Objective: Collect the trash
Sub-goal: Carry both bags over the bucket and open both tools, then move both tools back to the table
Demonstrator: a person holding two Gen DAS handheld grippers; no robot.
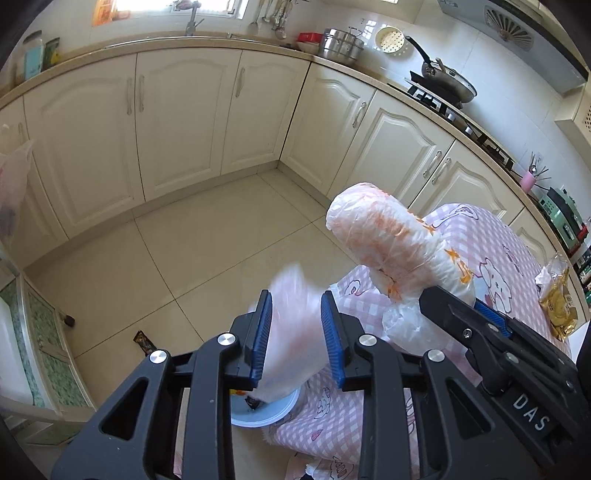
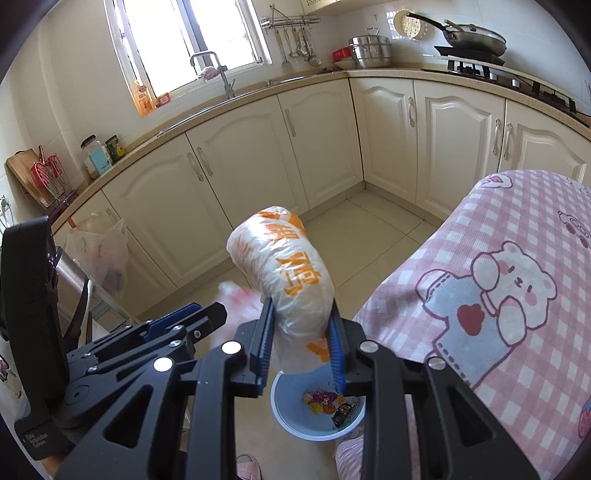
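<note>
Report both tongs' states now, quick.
Left tongs: parted around a thin pinkish plastic sheet; whether they press it cannot be told.
Right tongs: closed on the white, orange-printed plastic bag roll.

Both wrist views close, angled down; share bowl (image 2: 317,417), cabinets (image 1: 177,122).

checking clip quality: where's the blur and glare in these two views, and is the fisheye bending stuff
Left wrist: thin plastic between the left gripper pads is motion-smeared; roll of bags sharp; counter edge bows. Right wrist: window blown out white; the same thin plastic blurred; bowl contents crisp.
</note>
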